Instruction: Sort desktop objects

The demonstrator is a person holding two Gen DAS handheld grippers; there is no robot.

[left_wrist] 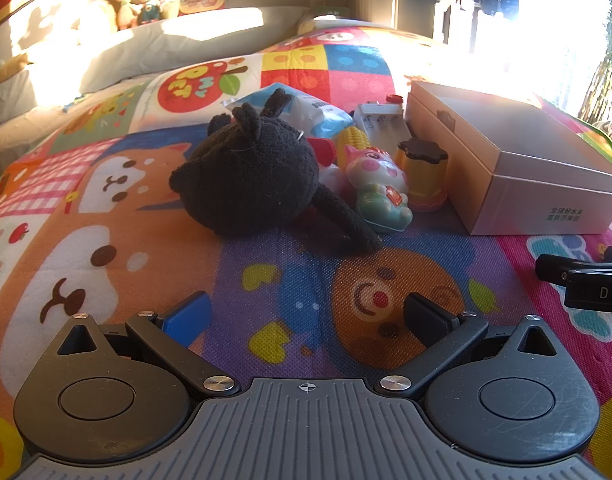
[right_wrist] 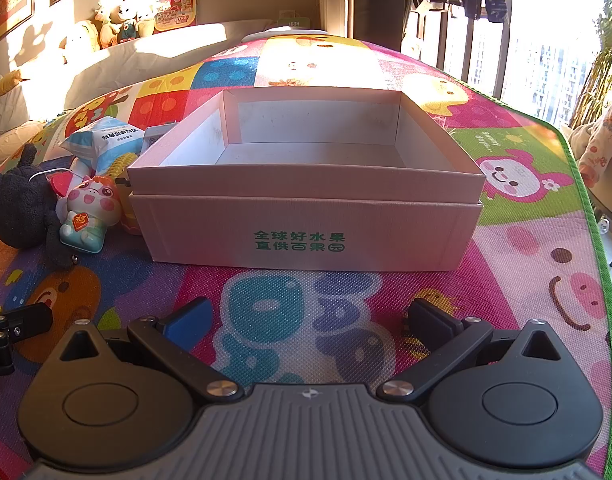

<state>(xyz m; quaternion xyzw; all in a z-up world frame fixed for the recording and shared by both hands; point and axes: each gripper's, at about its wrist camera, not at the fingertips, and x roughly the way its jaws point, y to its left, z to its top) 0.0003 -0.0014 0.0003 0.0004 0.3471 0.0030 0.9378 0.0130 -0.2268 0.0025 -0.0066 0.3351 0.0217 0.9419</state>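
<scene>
While the left gripper (left_wrist: 306,316) hangs over the mat (left_wrist: 265,280) with its jaws wide apart and nothing in them, the black plush (left_wrist: 245,176) lies just ahead of it. A pig toy (left_wrist: 380,184) and a cup (left_wrist: 424,176) sit ahead to its right, beside the box (left_wrist: 546,200). The right gripper (right_wrist: 308,322) is wide apart too, holding nothing, with the box straight ahead.
</scene>
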